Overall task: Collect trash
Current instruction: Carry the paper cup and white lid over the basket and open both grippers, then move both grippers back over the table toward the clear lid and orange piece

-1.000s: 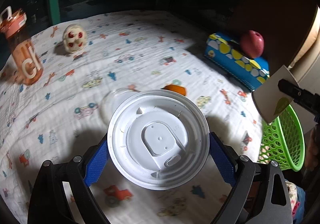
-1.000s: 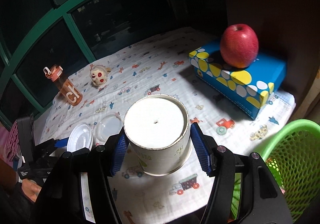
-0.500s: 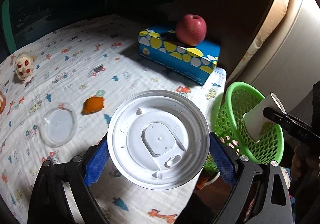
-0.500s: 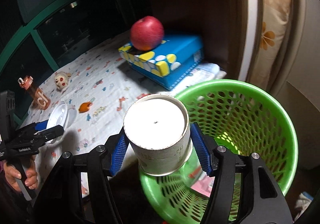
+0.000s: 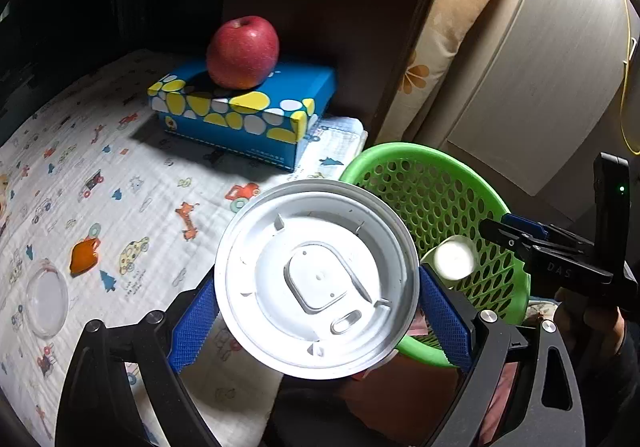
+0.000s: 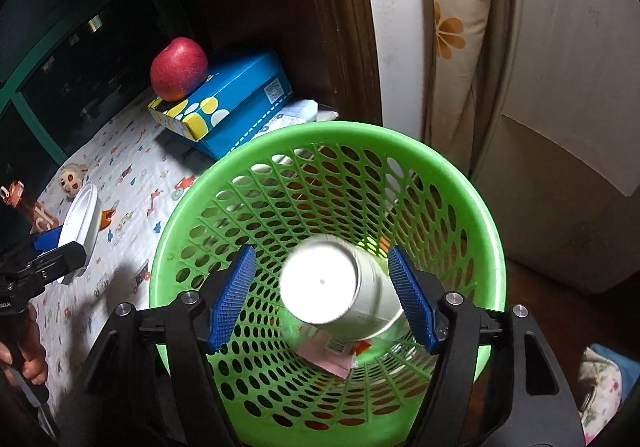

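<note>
In the right wrist view my right gripper hangs over the green mesh basket, its jaws opening. The white paper cup is blurred and tilted between the blue pads, free of them, inside the basket's mouth. The left wrist view shows that cup in the basket under the right gripper. My left gripper is shut on a flat white plastic lid, held at the bed's edge beside the basket. A pink wrapper lies at the basket's bottom.
A red apple rests on a blue spotted tissue box on the patterned bed sheet. An orange scrap and a clear lid lie on the sheet. A floral pillow stands behind the basket.
Both grippers swung right from over the bed toward the basket. The right jaws spread and the cup slipped free, tipping into the basket. The left still holds the lid.
</note>
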The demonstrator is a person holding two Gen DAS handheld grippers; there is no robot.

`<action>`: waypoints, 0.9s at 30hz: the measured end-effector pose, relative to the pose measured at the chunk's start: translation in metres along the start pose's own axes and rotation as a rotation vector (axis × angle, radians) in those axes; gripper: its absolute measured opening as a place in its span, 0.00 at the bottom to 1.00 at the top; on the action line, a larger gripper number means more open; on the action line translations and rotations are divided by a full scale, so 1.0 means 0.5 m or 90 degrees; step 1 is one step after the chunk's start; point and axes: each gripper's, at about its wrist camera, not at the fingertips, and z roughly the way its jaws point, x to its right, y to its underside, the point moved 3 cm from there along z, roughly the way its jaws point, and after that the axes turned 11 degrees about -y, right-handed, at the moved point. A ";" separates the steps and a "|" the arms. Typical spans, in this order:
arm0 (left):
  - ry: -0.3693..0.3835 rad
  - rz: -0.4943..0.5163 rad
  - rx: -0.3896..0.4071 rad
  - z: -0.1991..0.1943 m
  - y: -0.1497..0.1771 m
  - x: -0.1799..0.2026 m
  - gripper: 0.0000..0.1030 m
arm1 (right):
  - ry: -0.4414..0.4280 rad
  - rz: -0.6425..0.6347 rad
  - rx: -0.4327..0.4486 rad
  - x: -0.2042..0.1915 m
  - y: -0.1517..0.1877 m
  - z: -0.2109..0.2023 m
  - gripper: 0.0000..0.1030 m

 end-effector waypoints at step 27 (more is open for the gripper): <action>0.093 0.072 -0.078 0.079 0.029 0.203 0.92 | -0.026 0.029 0.090 0.026 -0.010 -0.117 0.74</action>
